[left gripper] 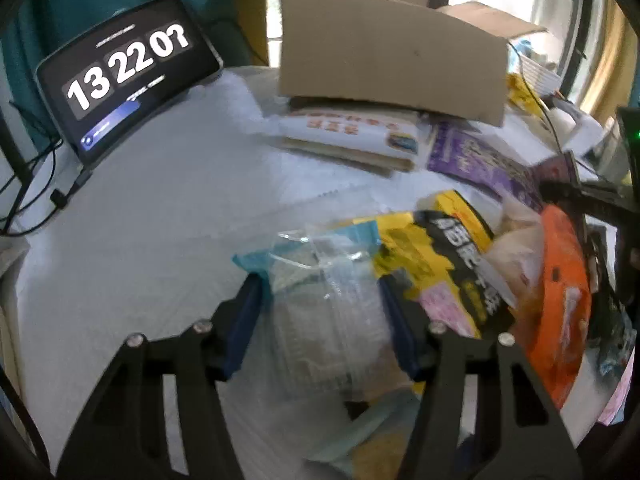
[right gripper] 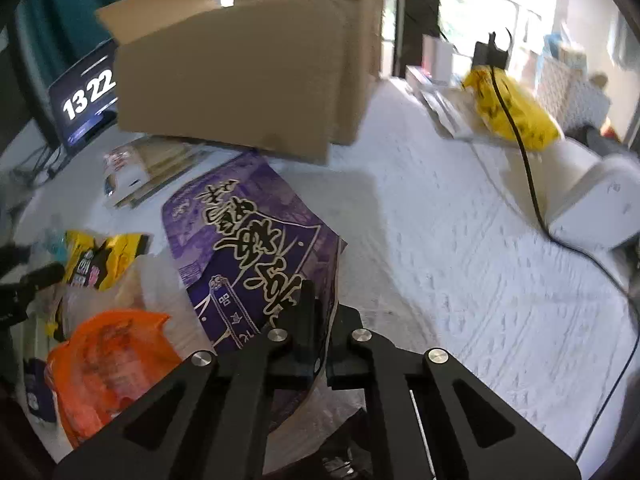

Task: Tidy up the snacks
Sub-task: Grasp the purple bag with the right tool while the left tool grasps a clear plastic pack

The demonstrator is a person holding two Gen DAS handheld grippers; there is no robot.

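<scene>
Our right gripper point(right gripper: 316, 312) is clamped on the edge of a flat purple snack packet point(right gripper: 248, 248), while our left gripper point(left gripper: 320, 320) straddles a clear plastic packet with a blue end point(left gripper: 320, 280), jaws half open; whether its pads press it we cannot tell. Yellow-black point(left gripper: 448, 256) and orange point(left gripper: 564, 292) bags lie heaped on the white tablecloth point(right gripper: 460, 240). The open brown cardboard box point(right gripper: 240, 80) stands beyond, so we judge the sorting barely begun.

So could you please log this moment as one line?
left gripper: around clear packet | right gripper: shut on purple bag | cardboard box: open
</scene>
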